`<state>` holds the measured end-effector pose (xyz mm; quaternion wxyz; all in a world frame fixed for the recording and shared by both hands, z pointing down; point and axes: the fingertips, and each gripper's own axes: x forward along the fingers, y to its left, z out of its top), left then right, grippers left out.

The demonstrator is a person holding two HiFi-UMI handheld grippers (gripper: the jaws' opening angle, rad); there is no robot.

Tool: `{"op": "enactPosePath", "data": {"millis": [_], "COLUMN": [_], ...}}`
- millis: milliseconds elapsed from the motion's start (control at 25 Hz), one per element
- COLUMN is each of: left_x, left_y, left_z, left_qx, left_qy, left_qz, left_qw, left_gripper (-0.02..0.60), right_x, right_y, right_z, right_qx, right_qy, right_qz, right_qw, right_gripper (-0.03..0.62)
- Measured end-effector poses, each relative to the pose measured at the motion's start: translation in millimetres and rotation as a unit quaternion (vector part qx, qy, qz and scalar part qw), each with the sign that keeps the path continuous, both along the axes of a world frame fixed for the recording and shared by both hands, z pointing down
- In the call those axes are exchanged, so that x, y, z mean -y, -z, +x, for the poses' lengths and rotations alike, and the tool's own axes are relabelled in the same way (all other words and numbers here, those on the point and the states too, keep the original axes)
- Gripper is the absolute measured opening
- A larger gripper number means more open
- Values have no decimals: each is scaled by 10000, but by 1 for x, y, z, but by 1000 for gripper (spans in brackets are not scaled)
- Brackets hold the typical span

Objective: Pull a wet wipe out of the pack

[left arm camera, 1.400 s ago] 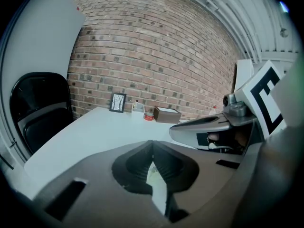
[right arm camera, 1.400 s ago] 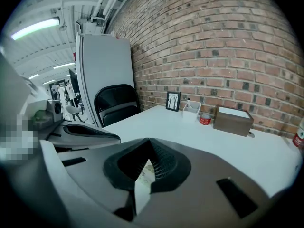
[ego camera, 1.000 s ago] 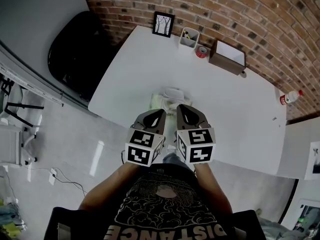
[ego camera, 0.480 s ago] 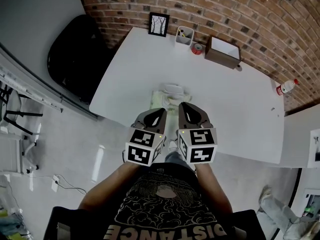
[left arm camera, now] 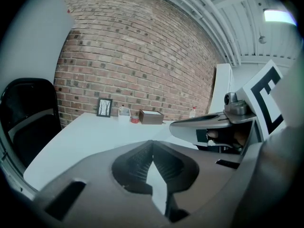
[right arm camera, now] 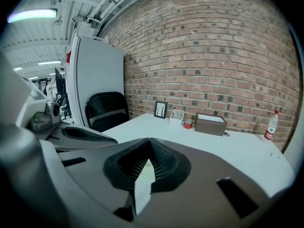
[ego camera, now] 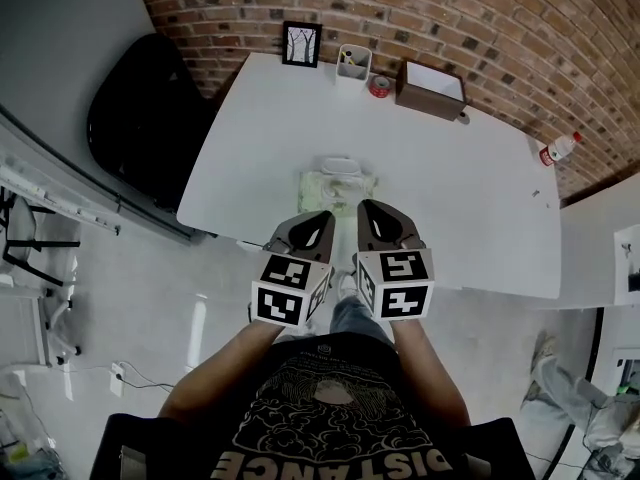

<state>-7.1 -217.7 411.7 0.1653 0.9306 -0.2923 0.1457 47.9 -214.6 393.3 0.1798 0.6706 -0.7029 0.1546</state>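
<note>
Hovering side by side over the near edge of a white worktop (ego camera: pixel 480 208), the left gripper (ego camera: pixel 318 220) and the right gripper (ego camera: pixel 370 213) point toward the wet wipe pack (ego camera: pixel 338 186). The pale green pack lies flat near the front of the worktop, just beyond the fingers and apart from both. Each gripper's own view shows its fingers closed tip to tip with nothing between them.

By the look of it, the task has barely begun. Neither gripper touches the pack, and no wipe hangs free. A white patch sits at the pack's far end, but whether it is a raised flap or the first wipe is too small to tell. What is left is likely the whole job: opening the fingers, steadying the pack with one gripper, pinching a wipe with the other and drawing it out.

Well apart at the far edge, against the brick wall (ego camera: pixel 520 28), stand a picture frame (ego camera: pixel 300 44), a white cup (ego camera: pixel 352 65), a red roll (ego camera: pixel 380 86) and a brown box (ego camera: pixel 432 88).
</note>
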Motion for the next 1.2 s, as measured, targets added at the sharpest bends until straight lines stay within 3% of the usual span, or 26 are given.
{"op": "enactPosePath", "data": {"millis": [720, 1200], "left_x": [-27, -74], "left_y": [5, 9], "left_z": [2, 11], "left_qx": [-28, -2], "left_qy": [261, 543], "left_qz": [30, 95], "left_qw": [9997, 9985], "left_gripper": [12, 12], "right_x": [-32, -76], "right_y": [19, 19], "right_z": [3, 8], "right_qx": [85, 194], "right_qy": [117, 405], "right_qz": [305, 365], "right_qw": [9994, 9983], "right_gripper": [17, 17]}}
